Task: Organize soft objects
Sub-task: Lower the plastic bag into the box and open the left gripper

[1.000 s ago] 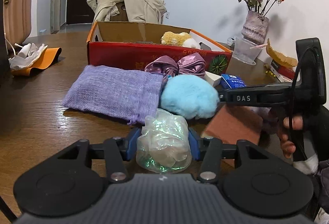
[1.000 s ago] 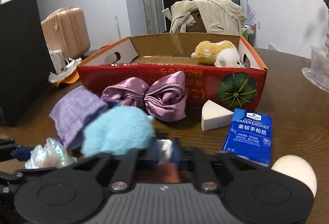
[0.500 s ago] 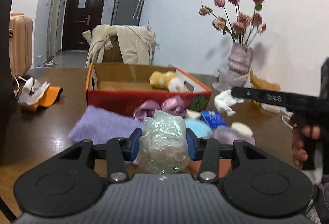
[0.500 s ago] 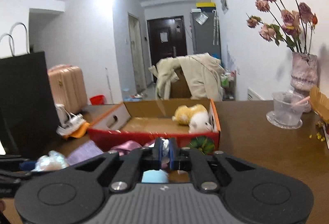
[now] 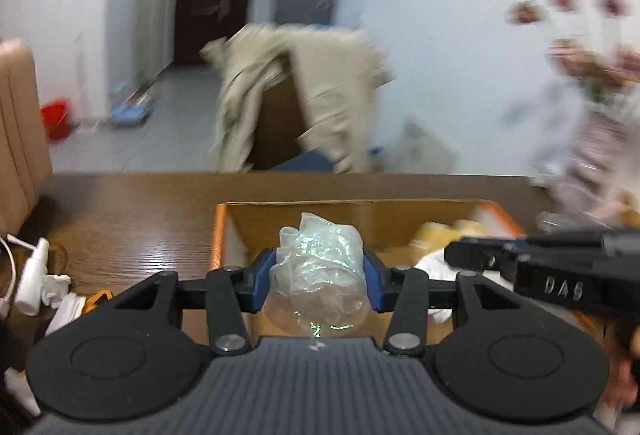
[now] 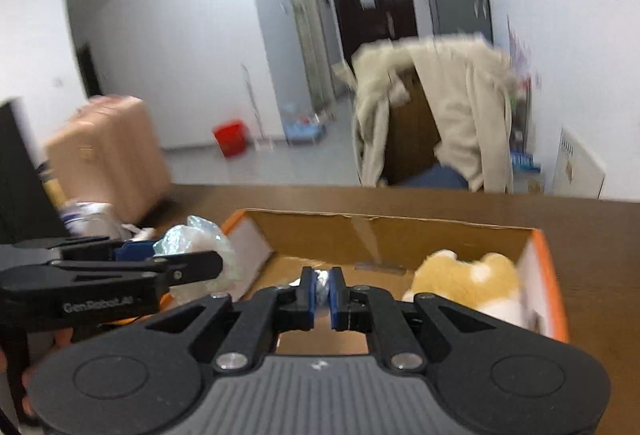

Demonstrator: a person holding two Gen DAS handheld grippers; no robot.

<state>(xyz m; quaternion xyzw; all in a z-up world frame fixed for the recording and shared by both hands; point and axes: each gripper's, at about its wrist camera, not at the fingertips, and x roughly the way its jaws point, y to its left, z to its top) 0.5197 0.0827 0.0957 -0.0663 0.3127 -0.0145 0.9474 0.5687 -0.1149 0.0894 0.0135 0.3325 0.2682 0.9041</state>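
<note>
The left gripper [image 5: 318, 281] is holding a shiny, see-through crinkly plastic puff [image 5: 318, 275]. Its blue fingers [image 5: 262, 281] are pinching the puff from both sides. The puff is hanging in the air over the left end of an open cardboard box with orange edges [image 5: 219, 235]. From the right wrist camera, the same puff [image 6: 196, 247] is showing just at the left wall of the box [image 6: 400, 231].

The right gripper [image 6: 322, 293] is also over the box. Its blue fingers [image 6: 307, 295] are pressed almost together, and a small bit of something white is squeezed between them. It is too small and blurry to tell what it is. In the left wrist view, the right gripper [image 5: 454, 255] is coming in from the right side, with something white under it.

A fluffy yellow and white stuffed toy [image 6: 470, 287] is lying inside the box at its right end. The box is sitting on a brown wooden table [image 6: 592, 235].

On the table to the left, a small white spray bottle [image 5: 32, 279] is lying near some white crumpled stuff. Behind the table, a beige coat [image 6: 452, 111] is hanging over a chair. A pink suitcase [image 6: 108, 155] is standing on the floor to the left, and a red bucket [image 6: 230, 137] is sitting farther back. Blurry pink flowers in a vase [image 5: 592, 139] are at the right.
</note>
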